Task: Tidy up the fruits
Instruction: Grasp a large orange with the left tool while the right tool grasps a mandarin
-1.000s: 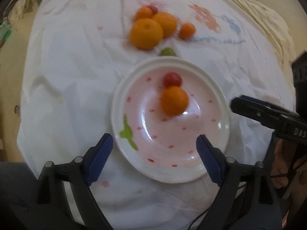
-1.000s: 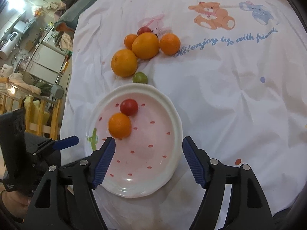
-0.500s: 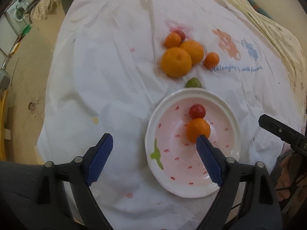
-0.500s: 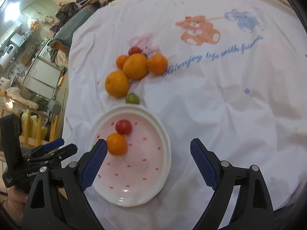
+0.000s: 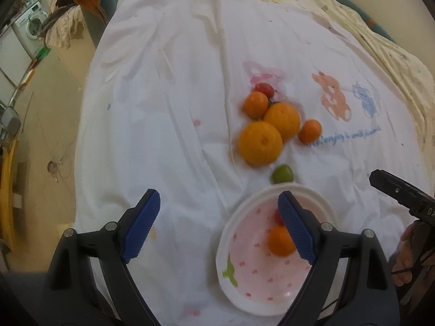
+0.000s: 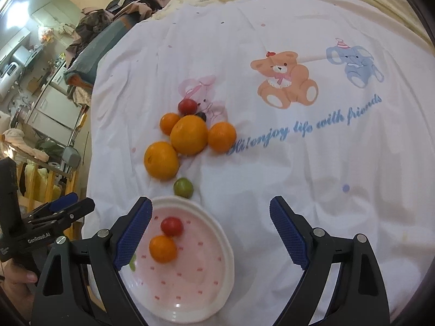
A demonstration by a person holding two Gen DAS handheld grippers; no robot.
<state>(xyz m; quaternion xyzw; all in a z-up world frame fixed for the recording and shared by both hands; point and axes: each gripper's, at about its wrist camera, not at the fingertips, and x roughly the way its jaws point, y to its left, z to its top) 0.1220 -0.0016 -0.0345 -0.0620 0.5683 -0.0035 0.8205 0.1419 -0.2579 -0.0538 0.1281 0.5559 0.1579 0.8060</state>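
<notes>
A white plate (image 5: 227,247) (image 6: 227,266) with pink dots holds a small orange (image 5: 280,241) (image 6: 162,248) and a red tomato (image 6: 171,226). Beyond it on the white sheet lie a green fruit (image 5: 282,174) (image 6: 183,187), two large oranges (image 5: 259,142) (image 6: 189,134), two small oranges (image 5: 310,130) (image 6: 222,136) and another red tomato (image 5: 265,89) (image 6: 187,106). My left gripper (image 5: 217,198) hangs open above the plate's left side, its right finger covering part of the plate. My right gripper (image 6: 210,206) is open over the plate's right rim, holding nothing.
The sheet (image 6: 326,163) carries bear and elephant prints and blue lettering. Its left edge drops to a floor (image 5: 54,125) with furniture and a washing machine (image 5: 31,24). A cream blanket (image 5: 380,43) lies behind. A hand (image 6: 16,285) holds the left gripper.
Both grippers have drawn back and up from the plate, so more of the sheet shows. The right jaws have widened. The fruit has not moved.
</notes>
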